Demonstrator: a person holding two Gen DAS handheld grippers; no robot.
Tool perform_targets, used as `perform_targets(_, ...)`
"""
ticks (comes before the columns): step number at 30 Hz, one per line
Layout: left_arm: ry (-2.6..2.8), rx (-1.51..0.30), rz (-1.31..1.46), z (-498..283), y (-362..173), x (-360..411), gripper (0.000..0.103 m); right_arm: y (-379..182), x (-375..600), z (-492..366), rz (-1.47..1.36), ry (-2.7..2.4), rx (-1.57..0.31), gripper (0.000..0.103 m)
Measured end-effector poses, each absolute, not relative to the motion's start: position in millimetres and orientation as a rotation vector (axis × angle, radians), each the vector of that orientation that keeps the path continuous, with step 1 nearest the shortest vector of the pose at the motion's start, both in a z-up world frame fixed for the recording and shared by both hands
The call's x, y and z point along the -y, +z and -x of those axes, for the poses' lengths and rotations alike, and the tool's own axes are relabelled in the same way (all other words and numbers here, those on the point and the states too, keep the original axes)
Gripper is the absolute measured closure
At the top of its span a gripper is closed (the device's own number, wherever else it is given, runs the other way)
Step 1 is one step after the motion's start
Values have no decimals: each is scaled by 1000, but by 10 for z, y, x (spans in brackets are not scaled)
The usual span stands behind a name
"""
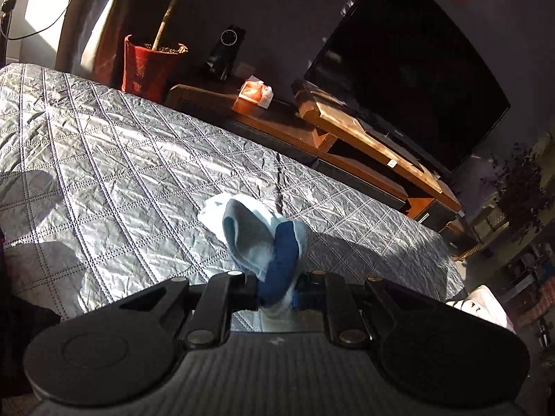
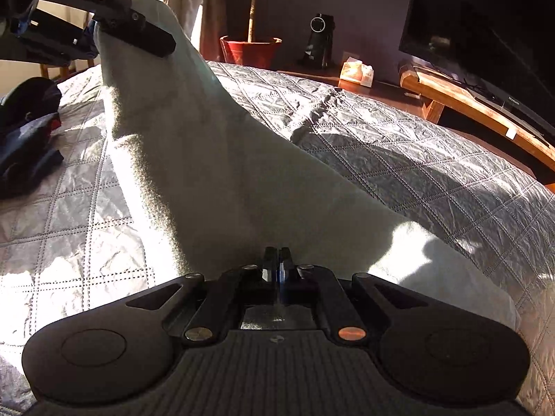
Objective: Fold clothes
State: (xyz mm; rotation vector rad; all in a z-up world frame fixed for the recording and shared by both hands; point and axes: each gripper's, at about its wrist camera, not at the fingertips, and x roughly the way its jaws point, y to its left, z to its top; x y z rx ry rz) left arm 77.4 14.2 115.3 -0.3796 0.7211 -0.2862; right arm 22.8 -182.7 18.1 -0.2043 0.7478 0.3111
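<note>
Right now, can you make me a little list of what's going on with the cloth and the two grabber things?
cloth: pale garment with a dark blue trim, stretched between both grippers
left gripper: shut on a bunched corner of the garment, held up high
right gripper: shut on the garment's lower edge, close to the bed
surface: grey quilted bedspread in patchy sunlight
other clothes: dark pile at the bed's left side
behind the bed: red plant pot, black television on a wooden stand

We see a bed under a grey quilted cover (image 2: 399,159). On it lie a pale cloth (image 2: 222,173), partly lifted, and dark clothes (image 2: 27,138) at nine o'clock.
</note>
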Motion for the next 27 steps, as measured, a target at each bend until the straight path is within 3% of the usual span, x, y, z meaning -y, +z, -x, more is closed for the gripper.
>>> perform_targets(12,-628,-637,44,-458,1196,926,90,133,2365,-347,-212,364,-782,99)
perform_targets(15,-650,-636,25,-406,1161,1029,90,234,2628,-226,-312,292,-760,85)
perform_targets(16,-654,-639,25,-402,1147,1043,90,237,2650,-188,-284,279,-774,84)
perform_targets(19,-676,-630,13,-376,1123,1097,90,201,2642,-71,-162,266,-825,86)
perform_targets(23,-765,-572,-59,-244,1137,1263,90,149,2767,-24,-303,256,-814,85)
perform_targets(26,-840,-561,-113,-101,1101,1423,90,85,2969,-11,-460,234,-804,99)
perform_targets(27,-859,-561,-134,-59,1079,1476,90,77,3050,8,-515,222,-798,97)
